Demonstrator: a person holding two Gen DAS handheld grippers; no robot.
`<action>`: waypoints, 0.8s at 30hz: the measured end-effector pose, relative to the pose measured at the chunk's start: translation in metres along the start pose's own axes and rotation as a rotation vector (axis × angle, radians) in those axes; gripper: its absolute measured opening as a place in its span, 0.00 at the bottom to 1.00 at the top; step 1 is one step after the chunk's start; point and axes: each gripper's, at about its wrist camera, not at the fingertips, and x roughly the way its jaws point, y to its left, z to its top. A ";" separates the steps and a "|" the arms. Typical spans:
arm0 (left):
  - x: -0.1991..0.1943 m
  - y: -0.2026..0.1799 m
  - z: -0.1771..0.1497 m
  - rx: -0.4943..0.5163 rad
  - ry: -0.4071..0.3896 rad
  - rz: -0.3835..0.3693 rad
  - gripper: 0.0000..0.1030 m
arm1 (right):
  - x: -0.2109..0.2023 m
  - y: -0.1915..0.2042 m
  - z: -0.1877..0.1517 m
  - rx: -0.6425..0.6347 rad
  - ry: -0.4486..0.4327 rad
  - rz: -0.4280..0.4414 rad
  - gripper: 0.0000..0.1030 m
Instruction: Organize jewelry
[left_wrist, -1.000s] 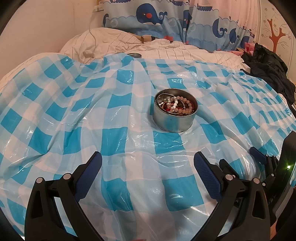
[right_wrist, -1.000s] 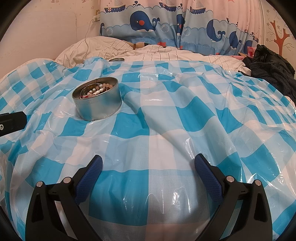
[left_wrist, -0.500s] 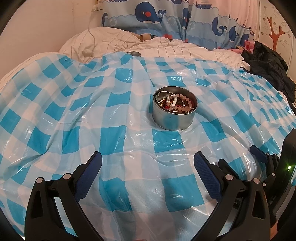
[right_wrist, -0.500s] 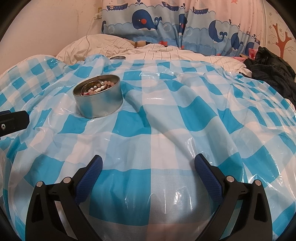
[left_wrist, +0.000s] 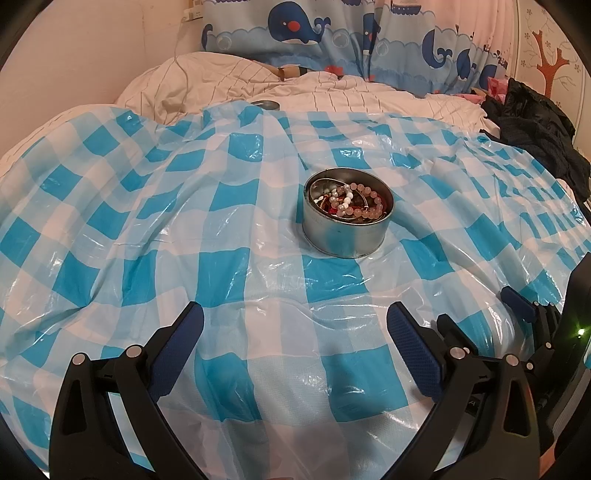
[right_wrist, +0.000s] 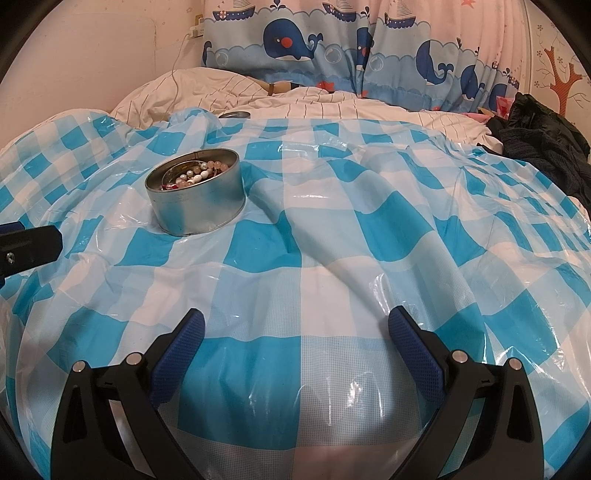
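A round metal tin (left_wrist: 347, 229) stands on the blue and white checked plastic sheet (left_wrist: 221, 266), holding pink and white bead bracelets (left_wrist: 354, 203) tangled with red pieces. My left gripper (left_wrist: 293, 325) hangs open in front of the tin, nothing between its fingers. In the right wrist view the same tin (right_wrist: 195, 206) sits to the upper left, and my right gripper (right_wrist: 295, 328) is open over bare sheet. The left gripper's black body (right_wrist: 29, 245) shows at that view's left edge. The right gripper's fingers (left_wrist: 517, 299) show at the left view's right edge.
A small metal lid (left_wrist: 265, 105) lies at the sheet's far edge on the white striped bedding (left_wrist: 332, 92). Dark clothing (left_wrist: 535, 133) is piled at the right. Whale-print curtains (right_wrist: 332, 48) hang behind the bed, and a white cable (right_wrist: 177, 74) runs down the wall.
Both views have crept slightly forward and lower towards the tin, which now sits a bit nearer. Both grippers stay open and empty.
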 end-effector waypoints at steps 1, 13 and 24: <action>0.000 0.000 0.000 0.000 0.001 0.000 0.93 | 0.000 0.000 0.000 0.000 0.000 0.000 0.93; 0.001 0.000 0.000 0.001 0.002 0.002 0.92 | 0.000 -0.001 0.000 0.000 0.000 0.000 0.93; 0.003 0.000 -0.001 0.003 0.004 0.001 0.93 | 0.000 0.000 0.000 -0.001 0.001 -0.002 0.93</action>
